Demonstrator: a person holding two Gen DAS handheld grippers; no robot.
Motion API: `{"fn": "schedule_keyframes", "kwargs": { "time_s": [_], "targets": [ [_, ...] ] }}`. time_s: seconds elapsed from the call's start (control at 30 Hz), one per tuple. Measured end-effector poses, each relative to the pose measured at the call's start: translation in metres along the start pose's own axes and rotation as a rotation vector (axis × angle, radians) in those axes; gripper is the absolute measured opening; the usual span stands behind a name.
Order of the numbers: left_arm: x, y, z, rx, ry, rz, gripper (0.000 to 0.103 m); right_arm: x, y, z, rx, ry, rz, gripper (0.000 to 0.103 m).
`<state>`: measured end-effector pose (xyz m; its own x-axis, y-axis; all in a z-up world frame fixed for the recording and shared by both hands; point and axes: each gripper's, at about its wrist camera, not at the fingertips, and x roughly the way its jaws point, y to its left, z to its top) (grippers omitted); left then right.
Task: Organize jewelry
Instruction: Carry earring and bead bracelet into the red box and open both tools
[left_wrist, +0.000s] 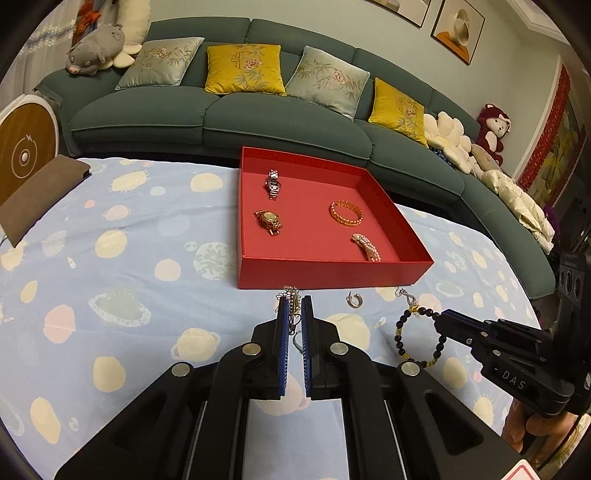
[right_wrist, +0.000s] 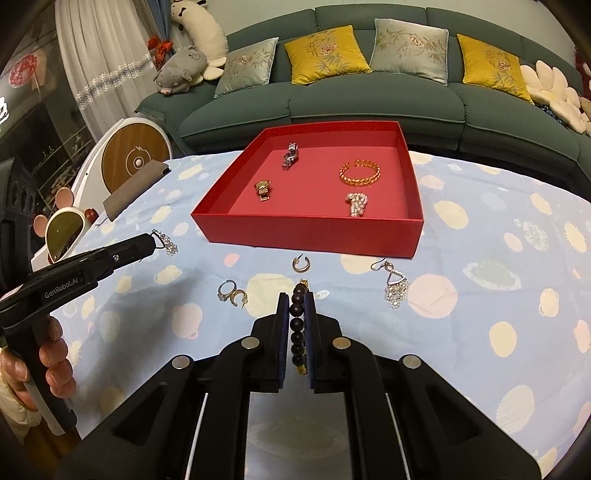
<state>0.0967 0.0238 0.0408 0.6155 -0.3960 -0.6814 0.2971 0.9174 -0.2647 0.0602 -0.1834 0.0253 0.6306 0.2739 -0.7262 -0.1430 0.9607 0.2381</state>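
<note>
My left gripper (left_wrist: 294, 301) is shut on a crystal drop earring (left_wrist: 293, 308), held above the cloth in front of the red box (left_wrist: 332, 275). From the right wrist view that gripper (right_wrist: 151, 242) reaches in from the left with the earring (right_wrist: 168, 244) dangling at its tip. My right gripper (right_wrist: 296, 297) is shut on a dark bead bracelet (right_wrist: 297, 326), which hangs as a loop (left_wrist: 417, 339) in the left wrist view. The box holds a silver watch (right_wrist: 291, 156), a gold watch (right_wrist: 263, 190), a gold bracelet (right_wrist: 360, 173) and a pearl bracelet (right_wrist: 356, 203).
On the spotted blue cloth (right_wrist: 480, 332) before the box lie a hoop earring (right_wrist: 301, 264), a second crystal drop earring (right_wrist: 395, 290), a ring (right_wrist: 225, 290) and another hoop earring (right_wrist: 239, 297). Sunglasses (right_wrist: 64, 232) sit far left. A green sofa (right_wrist: 369, 99) runs behind.
</note>
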Motion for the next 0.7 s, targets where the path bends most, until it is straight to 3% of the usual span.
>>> {"fn": "schedule_keyframes", "kwargs": {
  "time_s": [0.37,0.7],
  "targets": [
    [0.010,-0.015,0.029,0.046,-0.036,0.014,0.005,-0.036,-0.039,0.038,0.085,-0.146,-0.073,0.007],
    [0.027,-0.023,0.079,0.123,-0.085,0.045,0.005,-0.024,-0.043,0.091,0.094,-0.220,-0.079,0.007]
  ]
}}
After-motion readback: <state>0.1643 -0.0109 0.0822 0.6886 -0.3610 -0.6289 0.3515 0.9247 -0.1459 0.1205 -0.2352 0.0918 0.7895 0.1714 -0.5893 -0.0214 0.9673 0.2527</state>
